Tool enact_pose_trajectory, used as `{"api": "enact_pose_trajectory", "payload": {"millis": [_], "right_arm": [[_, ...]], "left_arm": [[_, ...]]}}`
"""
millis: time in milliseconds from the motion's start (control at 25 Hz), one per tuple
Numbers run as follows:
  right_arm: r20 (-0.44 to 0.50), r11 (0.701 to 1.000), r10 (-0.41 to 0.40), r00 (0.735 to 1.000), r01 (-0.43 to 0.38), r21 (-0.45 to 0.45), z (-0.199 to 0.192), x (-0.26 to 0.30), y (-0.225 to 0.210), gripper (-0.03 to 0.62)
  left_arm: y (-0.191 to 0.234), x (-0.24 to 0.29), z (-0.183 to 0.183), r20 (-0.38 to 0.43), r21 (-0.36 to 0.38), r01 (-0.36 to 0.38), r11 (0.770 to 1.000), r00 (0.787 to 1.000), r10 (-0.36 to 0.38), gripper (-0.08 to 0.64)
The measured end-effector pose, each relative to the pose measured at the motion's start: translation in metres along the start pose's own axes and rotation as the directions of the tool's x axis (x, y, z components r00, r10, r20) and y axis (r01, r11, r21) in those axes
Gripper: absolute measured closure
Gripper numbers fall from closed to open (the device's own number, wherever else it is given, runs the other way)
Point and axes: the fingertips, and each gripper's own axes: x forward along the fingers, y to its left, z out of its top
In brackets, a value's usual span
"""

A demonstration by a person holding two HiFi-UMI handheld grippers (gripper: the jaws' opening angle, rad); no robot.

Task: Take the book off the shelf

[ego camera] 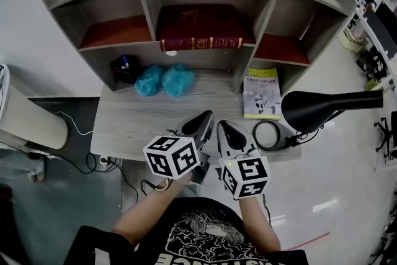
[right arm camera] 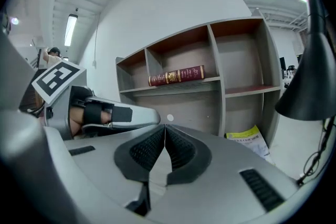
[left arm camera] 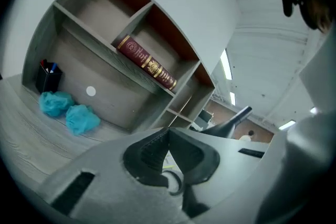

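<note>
A dark red book (ego camera: 200, 28) with gilt spine lettering lies flat in the middle compartment of the grey wooden shelf (ego camera: 263, 15); it also shows in the left gripper view (left arm camera: 146, 62) and the right gripper view (right arm camera: 176, 75). My left gripper (ego camera: 206, 116) hovers over the desk's front edge, jaws shut with nothing between them. My right gripper (ego camera: 222, 126) sits beside it, also shut and empty. Both are well short of the book. In the right gripper view the left gripper (right arm camera: 113, 113) passes at left.
Two teal crumpled balls (ego camera: 165, 79) and a black pen holder (ego camera: 126, 67) rest on the desk under the shelf. A yellow-white booklet (ego camera: 261, 94) leans at the right. A black desk lamp (ego camera: 322, 107) with a coiled cable (ego camera: 268, 135) stands at the desk's right end.
</note>
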Motion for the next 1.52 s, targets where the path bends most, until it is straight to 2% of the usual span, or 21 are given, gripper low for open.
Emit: {"api": "enact_pose_trajectory", "payload": {"millis": [120, 240, 400, 600, 800, 1040, 1240, 1520], "right_arm": [[0.006, 1.000, -0.004, 1.000, 0.004, -0.005, 0.013, 0.020, -0.002, 0.575], [0.016, 1.000, -0.009, 1.000, 0.010, -0.011, 0.024, 0.036, -0.002, 0.575], [0.025, 1.000, -0.021, 0.999, 0.021, -0.008, 0.035, 0.052, -0.004, 0.575], [0.026, 0.999, -0.031, 0.999, 0.032, -0.023, 0.040, 0.063, -0.005, 0.575], [0.015, 0.999, -0.027, 1.000, 0.027, -0.017, 0.039, 0.068, -0.012, 0.575], [0.005, 0.999, 0.032, 0.999, -0.032, -0.021, 0.036, 0.075, -0.016, 0.575], [-0.009, 0.995, 0.100, 0.995, -0.100, -0.029, 0.036, 0.082, -0.022, 0.575], [-0.021, 0.986, 0.164, 0.986, -0.164, -0.035, 0.035, 0.085, -0.034, 0.575]], "left_arm": [[0.010, 0.012, 0.029, 0.048, -0.090, 0.050, 0.995, 0.998, -0.046, 0.552], [0.019, 0.024, 0.055, 0.102, -0.191, 0.115, 0.975, 0.990, -0.097, 0.552], [0.027, 0.037, 0.082, 0.162, -0.323, 0.207, 0.923, 0.973, -0.161, 0.542], [0.034, 0.047, 0.116, 0.274, -0.442, 0.307, 0.843, 0.941, -0.199, 0.412], [0.046, 0.054, 0.140, 0.344, -0.497, 0.323, 0.805, 0.925, -0.158, 0.326], [0.059, 0.063, 0.157, 0.397, -0.534, 0.302, 0.790, 0.914, -0.082, 0.264], [0.066, 0.075, 0.162, 0.407, -0.562, 0.261, 0.785, 0.913, -0.013, 0.245], [0.074, 0.081, 0.167, 0.421, -0.628, 0.223, 0.746, 0.903, 0.084, 0.253]]}}
